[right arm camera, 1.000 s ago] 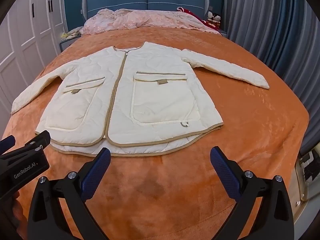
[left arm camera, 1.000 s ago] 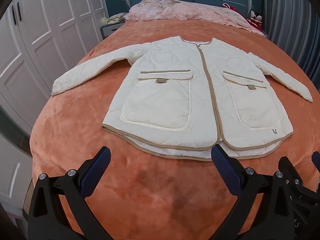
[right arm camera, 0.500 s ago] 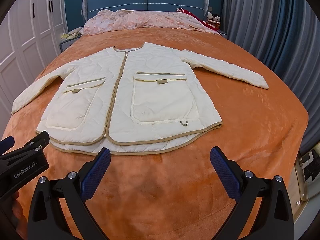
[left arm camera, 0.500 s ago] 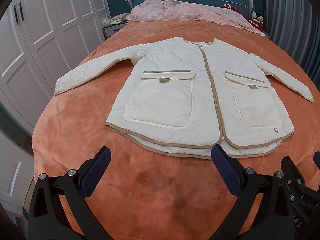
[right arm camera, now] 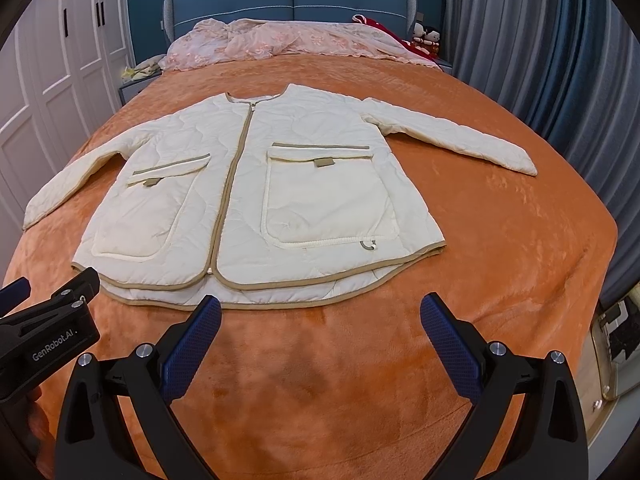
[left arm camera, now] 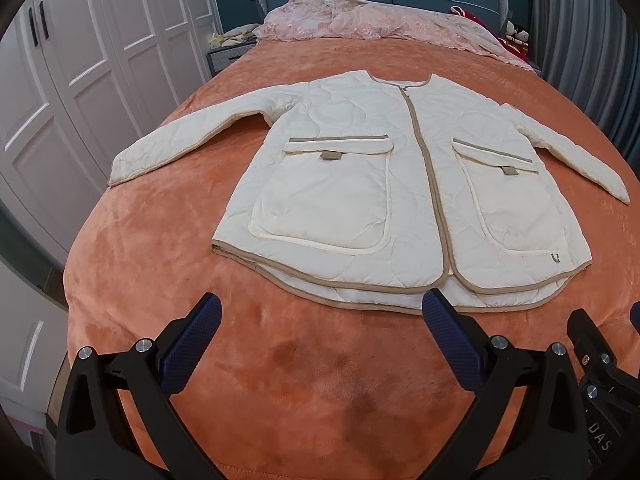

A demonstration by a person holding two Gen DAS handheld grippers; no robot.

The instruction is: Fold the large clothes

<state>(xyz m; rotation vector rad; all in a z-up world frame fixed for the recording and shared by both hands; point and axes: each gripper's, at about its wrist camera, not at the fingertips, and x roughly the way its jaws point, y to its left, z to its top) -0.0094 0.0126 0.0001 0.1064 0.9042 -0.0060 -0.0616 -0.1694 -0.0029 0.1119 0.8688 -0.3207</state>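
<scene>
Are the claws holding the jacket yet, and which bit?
No. Both the left claw and right claw are open and empty; the jacket lies flat, untouched.

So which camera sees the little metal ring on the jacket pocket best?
The right wrist view. There the metal ring sits near the middle, on the pocket's lower corner, clear against the cream jacket. In the left wrist view it lies far to the right, smaller and harder to make out.

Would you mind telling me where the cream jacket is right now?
The cream jacket lies flat, sleeves spread, mid-bed on the orange blanket, ahead of both open grippers.
</scene>
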